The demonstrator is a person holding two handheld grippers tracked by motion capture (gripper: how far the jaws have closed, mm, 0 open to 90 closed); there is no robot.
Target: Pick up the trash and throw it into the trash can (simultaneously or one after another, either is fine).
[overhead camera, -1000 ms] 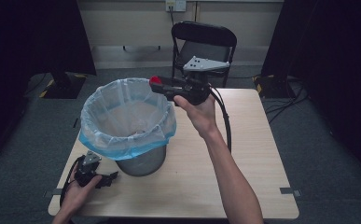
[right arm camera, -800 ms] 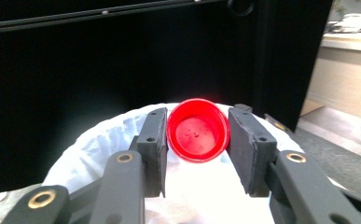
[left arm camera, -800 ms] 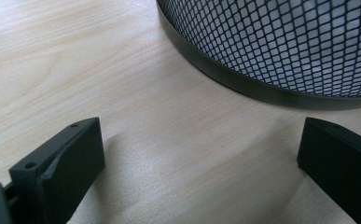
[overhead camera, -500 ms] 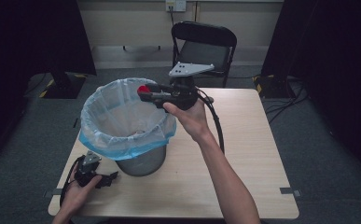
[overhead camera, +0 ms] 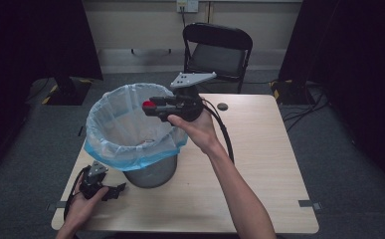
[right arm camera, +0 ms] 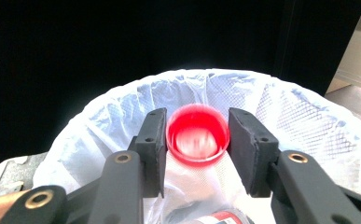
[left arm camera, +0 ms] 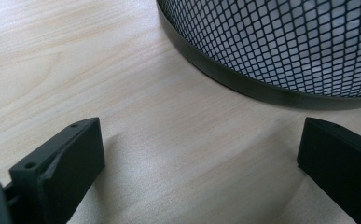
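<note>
A grey mesh bin (overhead camera: 147,172) with a pale blue liner (overhead camera: 130,149) stands on the left part of the wooden table (overhead camera: 264,164). My right gripper (overhead camera: 150,105) hangs over the bin's mouth. In the right gripper view a small red cup (right arm camera: 197,135) sits between its jaws, blurred while the jaws are sharp, with a sliver of gap at the right jaw; the gripper (right arm camera: 197,123) looks open. The liner (right arm camera: 290,116) lies below it. My left gripper (overhead camera: 114,191) rests open on the table beside the bin's base (left arm camera: 281,46), nothing between its fingers (left arm camera: 71,154).
A can or bottle with a red label (right arm camera: 225,217) lies at the bottom of the bin. A black folding chair (overhead camera: 219,50) stands behind the table. A small dark round cap (overhead camera: 223,106) lies near the table's far edge.
My right gripper carried the red cup leftward, from the bin's right rim to over its opening. The cup now blurs between the jaws. The left gripper stayed put.
</note>
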